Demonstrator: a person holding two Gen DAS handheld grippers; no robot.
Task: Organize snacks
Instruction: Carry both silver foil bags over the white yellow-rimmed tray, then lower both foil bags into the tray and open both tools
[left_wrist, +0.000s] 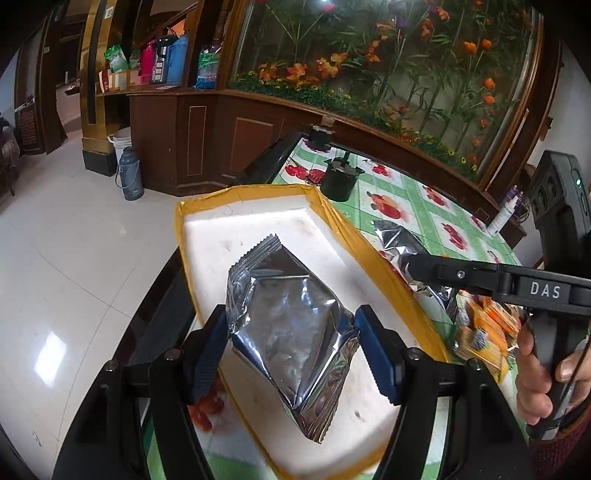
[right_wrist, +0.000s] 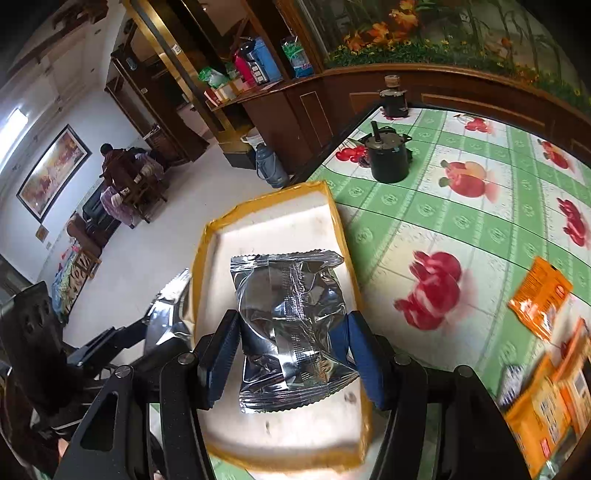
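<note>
Fingers (left_wrist: 212, 354) of the left gripper (left_wrist: 291, 350) are clenching a silver foil snack packet (left_wrist: 291, 325) from both sides, holding it above the white foam tray (left_wrist: 207, 236) with the yellow-taped rim. Likewise, the right gripper (right_wrist: 291, 354) is gripping a second silver foil packet (right_wrist: 291, 328) between its blue pads (right_wrist: 221, 358), also over that tray.

The left wrist view is showing what the right one is not: the right gripper from the side, reaching in over the tray's right edge with its own packet, and the hand (left_wrist: 543, 373) around its handle. The right wrist view in turn is showing the left gripper low at the left with its foil packet just beside the tray's left rim, and seated people (right_wrist: 125, 177) at a table in the far room.

Orange snack packets (right_wrist: 539, 299) are lying on the worktop (right_wrist: 443, 221), which is carrying a green-checked fruit-print cloth, to the right of the tray; these are blurred in the right wrist view. A black pot (right_wrist: 388, 158) is standing on the worktop beyond the tray, with a second dark pot (right_wrist: 393, 99) near the far edge. A grey flask (left_wrist: 129, 173) is standing on the floor by the wooden cabinet (left_wrist: 207, 140).
</note>
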